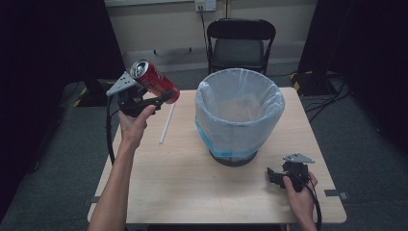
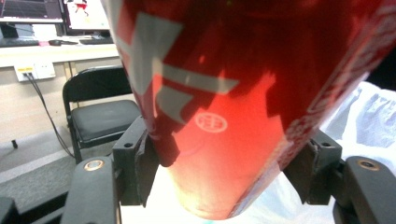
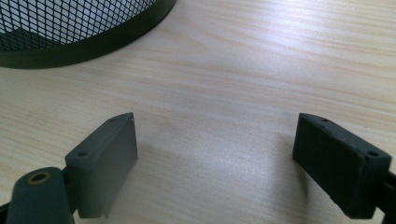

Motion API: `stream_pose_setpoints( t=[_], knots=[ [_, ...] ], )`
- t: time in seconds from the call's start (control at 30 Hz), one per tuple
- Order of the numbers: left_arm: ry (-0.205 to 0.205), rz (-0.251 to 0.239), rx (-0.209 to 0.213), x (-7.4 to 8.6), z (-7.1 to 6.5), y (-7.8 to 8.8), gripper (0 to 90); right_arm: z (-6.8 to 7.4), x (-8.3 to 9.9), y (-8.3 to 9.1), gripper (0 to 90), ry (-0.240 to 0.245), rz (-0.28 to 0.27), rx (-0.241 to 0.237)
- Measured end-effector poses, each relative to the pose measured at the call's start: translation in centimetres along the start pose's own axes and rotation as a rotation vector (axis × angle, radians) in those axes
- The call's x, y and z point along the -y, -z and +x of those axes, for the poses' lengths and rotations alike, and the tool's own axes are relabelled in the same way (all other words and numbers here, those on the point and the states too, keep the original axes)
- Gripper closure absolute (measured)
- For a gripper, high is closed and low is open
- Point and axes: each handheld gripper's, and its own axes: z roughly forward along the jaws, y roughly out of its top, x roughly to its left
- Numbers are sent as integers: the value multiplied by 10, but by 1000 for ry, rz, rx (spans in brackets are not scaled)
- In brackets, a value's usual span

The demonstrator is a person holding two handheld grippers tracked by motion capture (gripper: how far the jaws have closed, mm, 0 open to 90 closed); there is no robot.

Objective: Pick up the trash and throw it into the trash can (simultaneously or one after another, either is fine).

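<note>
My right gripper point(image 1: 275, 176): spread, idle. Left gripper point(image 1: 166, 97): pinching can point(image 1: 155, 81) (tilted); may slip short of bin point(image 1: 239, 115).

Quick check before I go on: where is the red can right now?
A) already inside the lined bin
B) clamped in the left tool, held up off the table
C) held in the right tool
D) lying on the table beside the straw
B: the red can sits tilted between the jaws of the left tool, raised above the table to the left of the lined bin; the right tool is open with nothing in it.
</note>
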Motion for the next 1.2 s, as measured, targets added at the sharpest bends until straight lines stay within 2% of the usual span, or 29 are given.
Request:
stream_pose_setpoints(
  t=[0.37,0.63,0.77,1.07,1.2],
  knots=[
    [-22,-35,31,-22,-14,-8,345,0,0,0,129,0,0,0],
    [-17,-48,63,-27,-23,-19,345,0,0,0,129,0,0,0],
    [-2,-61,77,-30,-28,-23,345,0,0,0,129,0,0,0],
    [-30,-65,117,-44,-47,-38,345,0,0,0,129,0,0,0],
    [-29,-66,143,-48,-54,-45,345,0,0,0,129,0,0,0]
  ],
)
